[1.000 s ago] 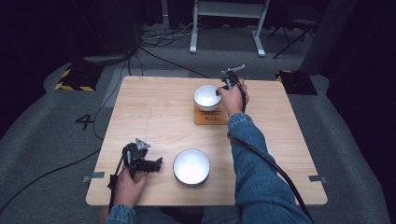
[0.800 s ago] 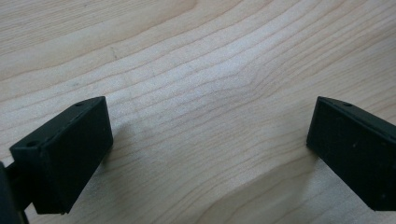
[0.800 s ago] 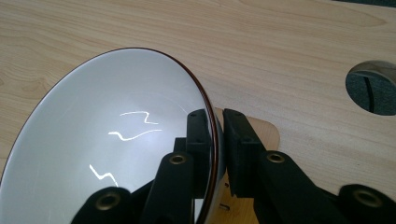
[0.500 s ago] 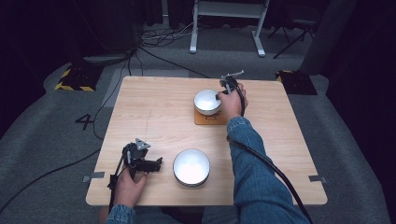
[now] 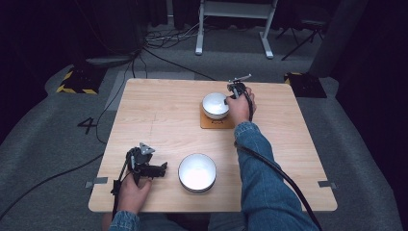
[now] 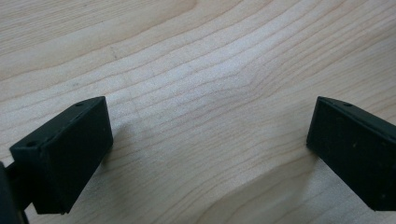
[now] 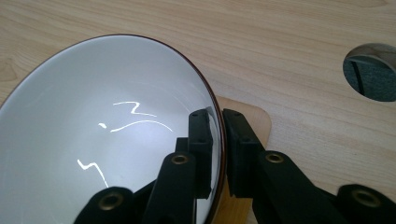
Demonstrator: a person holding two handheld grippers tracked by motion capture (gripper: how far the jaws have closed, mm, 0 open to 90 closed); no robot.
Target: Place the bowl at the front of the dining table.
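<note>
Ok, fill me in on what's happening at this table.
A person works with a gripper in each hand. The right gripper is clamped on the rim of a white bowl that sits on a small wooden coaster at the far side. The left gripper rests open on the table, beside a second white bowl near the front edge.

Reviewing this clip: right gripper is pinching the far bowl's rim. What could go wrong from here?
1. The right gripper holds the far bowl by a thin stretch of rim; the glossy bowl may slip or swing if lifted.
2. The bowl sits on a small coaster; dragging it could shift the coaster.
3. The left gripper rests open on the table, giving no support.
</note>
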